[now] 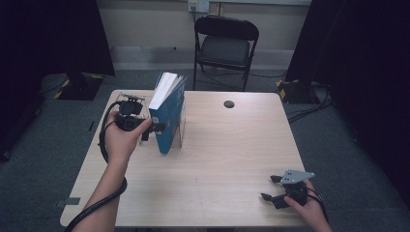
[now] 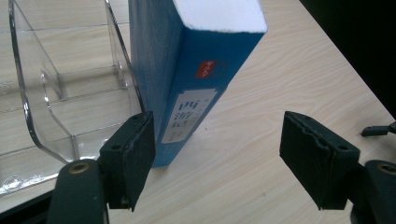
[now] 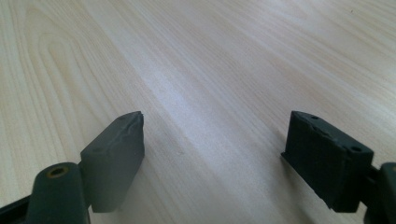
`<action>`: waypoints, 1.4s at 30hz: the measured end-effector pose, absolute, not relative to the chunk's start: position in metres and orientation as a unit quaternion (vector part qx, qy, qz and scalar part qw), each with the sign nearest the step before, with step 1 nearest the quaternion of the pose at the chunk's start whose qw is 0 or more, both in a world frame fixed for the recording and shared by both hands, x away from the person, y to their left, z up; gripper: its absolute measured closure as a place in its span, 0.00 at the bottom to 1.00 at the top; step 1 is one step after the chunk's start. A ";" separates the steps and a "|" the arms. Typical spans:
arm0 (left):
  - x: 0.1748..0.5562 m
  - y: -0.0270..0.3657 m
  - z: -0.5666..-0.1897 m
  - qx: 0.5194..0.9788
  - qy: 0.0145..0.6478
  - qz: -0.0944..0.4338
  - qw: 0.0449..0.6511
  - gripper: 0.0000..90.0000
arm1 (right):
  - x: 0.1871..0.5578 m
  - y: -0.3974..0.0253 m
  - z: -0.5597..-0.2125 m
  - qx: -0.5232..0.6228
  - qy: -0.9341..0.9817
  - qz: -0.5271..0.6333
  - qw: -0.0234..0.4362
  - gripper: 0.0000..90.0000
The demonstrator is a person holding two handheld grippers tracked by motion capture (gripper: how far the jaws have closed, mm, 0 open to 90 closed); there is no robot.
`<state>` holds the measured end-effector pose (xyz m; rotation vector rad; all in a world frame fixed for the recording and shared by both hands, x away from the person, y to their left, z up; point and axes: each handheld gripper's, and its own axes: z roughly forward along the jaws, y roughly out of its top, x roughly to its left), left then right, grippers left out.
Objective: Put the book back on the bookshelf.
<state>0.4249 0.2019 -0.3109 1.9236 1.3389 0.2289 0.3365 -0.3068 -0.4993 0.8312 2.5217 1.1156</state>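
Note:
A thick blue book (image 1: 166, 116) with white page edges stands upright on the wooden table (image 1: 227, 159), left of centre. In the left gripper view its labelled spine (image 2: 187, 93) rises right beside the wall of a clear acrylic holder (image 2: 70, 112); I cannot tell whether it sits in a slot. My left gripper (image 1: 153, 126) is held level against the book's left side. Its jaws (image 2: 219, 128) stand wide open, with one pad (image 2: 133, 158) next to the book's lower corner, gripping nothing. My right gripper (image 1: 270, 187) rests low at the near right, open over bare wood (image 3: 215, 121).
A black folding chair (image 1: 225, 46) stands beyond the far table edge. A small dark round cap (image 1: 229, 104) sits in the tabletop at the back. Black cables (image 1: 309, 108) lie on the grey floor to the right. Dark curtains flank both sides.

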 end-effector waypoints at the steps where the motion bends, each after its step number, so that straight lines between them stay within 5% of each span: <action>1: 0.424 0.202 -0.312 0.753 0.525 0.091 0.386 0.30 | 0.337 -0.307 -0.499 0.286 0.868 0.384 0.131 0.21; 42: 0.399 0.217 -0.362 0.769 0.505 0.046 0.389 0.22 | 0.336 -0.307 -0.499 0.285 0.869 0.384 0.130 0.21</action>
